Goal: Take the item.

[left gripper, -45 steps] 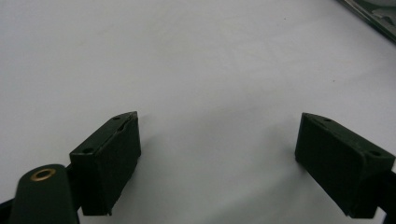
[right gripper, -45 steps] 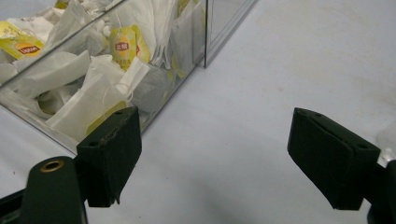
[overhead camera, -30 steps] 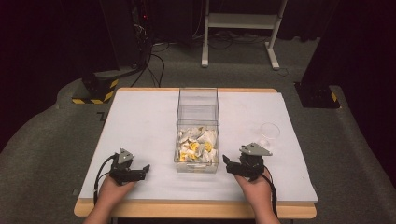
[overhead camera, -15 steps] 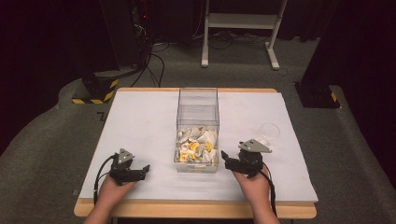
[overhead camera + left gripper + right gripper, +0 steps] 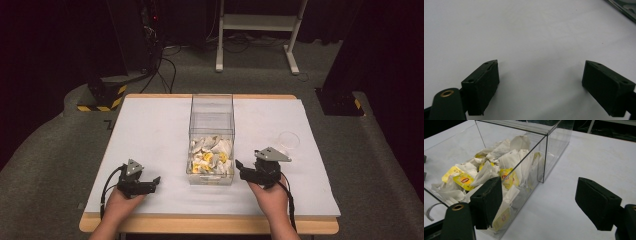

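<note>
The right tongs (image 5: 239, 166) are held wide open, with nothing between the jaws, which have just been closing a little. The left tongs (image 5: 156, 180) are also spread wide and empty, low over the bare sheet. The clear box (image 5: 212, 131) of tea bags (image 5: 211, 156) stands between the two (just beside the right tongs, well apart from the left). A clear cup (image 5: 288, 140) is seen beyond the right tongs. The worktop (image 5: 150, 130) is covered in white; dark floor and cables lie behind.
</note>
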